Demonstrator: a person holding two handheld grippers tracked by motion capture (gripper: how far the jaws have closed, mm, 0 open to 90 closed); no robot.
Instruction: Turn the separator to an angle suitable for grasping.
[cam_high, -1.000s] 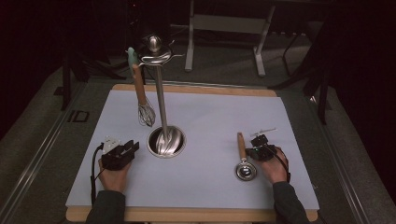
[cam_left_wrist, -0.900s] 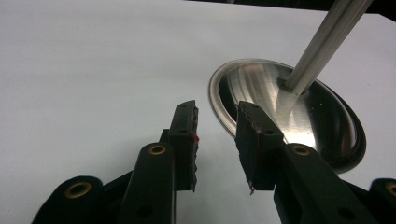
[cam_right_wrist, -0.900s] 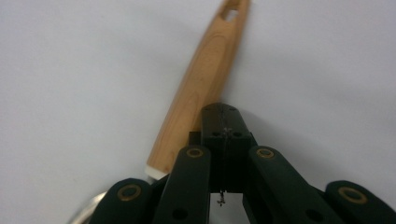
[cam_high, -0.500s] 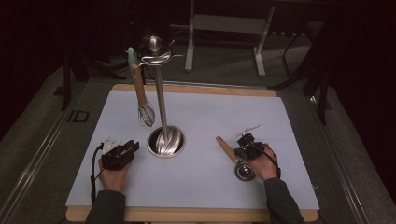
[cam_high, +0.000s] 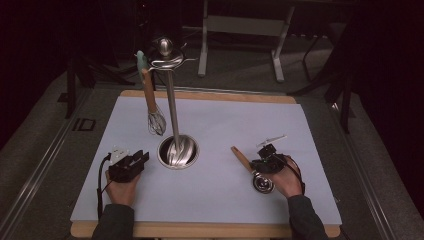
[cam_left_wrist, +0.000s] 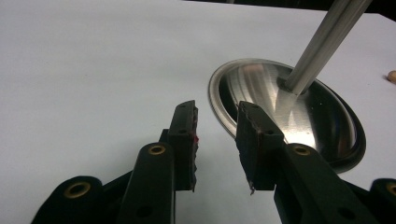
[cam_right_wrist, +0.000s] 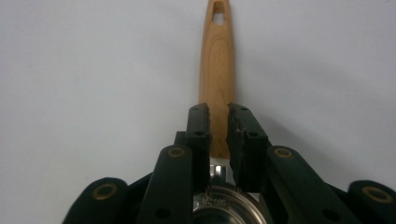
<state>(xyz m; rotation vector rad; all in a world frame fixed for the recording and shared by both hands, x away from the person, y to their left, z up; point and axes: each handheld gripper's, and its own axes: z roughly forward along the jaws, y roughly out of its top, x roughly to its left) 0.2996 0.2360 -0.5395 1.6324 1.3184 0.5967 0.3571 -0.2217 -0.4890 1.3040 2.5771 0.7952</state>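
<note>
On my left, near the tabletop's front-left corner, the left gripper (cam_high: 135, 161) lay on the white mat (cam_high: 325, 130) with its jaws spread and nothing between them; in the left gripper view they pointed at the rim of the stand's steel base (cam_left_wrist: 285, 107). Behind it, toward the far-left part of the mat, a whisk (cam_high: 155, 120) with a wooden handle hung from the stand (cam_high: 170, 100), its wires close to the mat. The stand itself rose from the round base near the middle of the tabletop, its pole upright and topped by a ball. Farther right, toward the front-right corner, the spoon (cam_high: 252, 170) lay flat on the mat, its wooden handle slanting toward the far left and its metal bowl toward the front edge. My right gripper (cam_high: 263, 162) sat over the joint of handle and bowl; its jaws had just been opening, and in the right gripper view they stood a little apart with the handle (cam_right_wrist: 217, 60) running out between and beneath them. I could not tell whether the pads touched the wood.
</note>
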